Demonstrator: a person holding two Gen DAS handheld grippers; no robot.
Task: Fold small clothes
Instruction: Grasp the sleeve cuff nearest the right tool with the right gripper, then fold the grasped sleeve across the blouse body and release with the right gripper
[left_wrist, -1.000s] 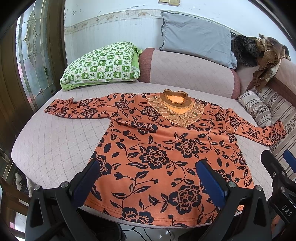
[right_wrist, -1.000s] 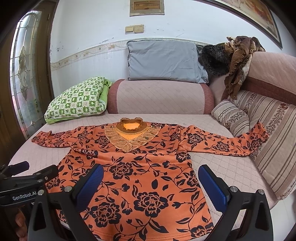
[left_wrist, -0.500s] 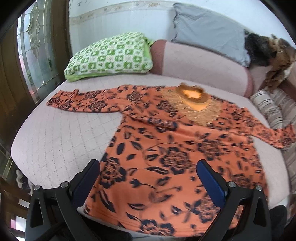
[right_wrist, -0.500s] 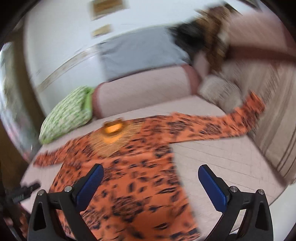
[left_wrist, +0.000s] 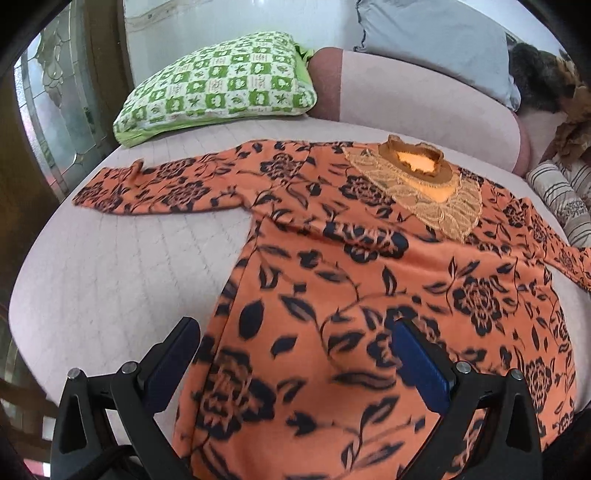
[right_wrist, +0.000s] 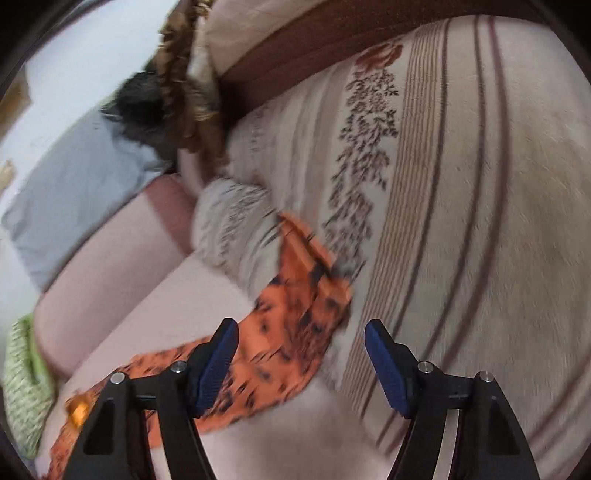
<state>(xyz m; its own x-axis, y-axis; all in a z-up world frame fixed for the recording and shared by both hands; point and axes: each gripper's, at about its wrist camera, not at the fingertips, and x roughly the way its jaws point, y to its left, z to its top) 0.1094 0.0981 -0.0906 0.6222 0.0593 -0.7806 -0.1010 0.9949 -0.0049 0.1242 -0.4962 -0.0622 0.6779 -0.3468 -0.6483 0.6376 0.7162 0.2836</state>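
right hand-held gripper (right_wrist: 301, 363) narrowed, now facing sleeve (right_wrist: 295, 314).

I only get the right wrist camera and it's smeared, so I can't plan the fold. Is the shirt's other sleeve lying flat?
Observer: Yes. The other sleeve lies stretched out flat on the pink cushion, reaching toward the green checked pillow.
Operator: Where's the left gripper?
Observer: The left gripper is open, straddling the shirt at its side edge near the hem, with nothing gripped.
Operator: And the neckline?
Observer: The lace collar faces up, on the backrest side.
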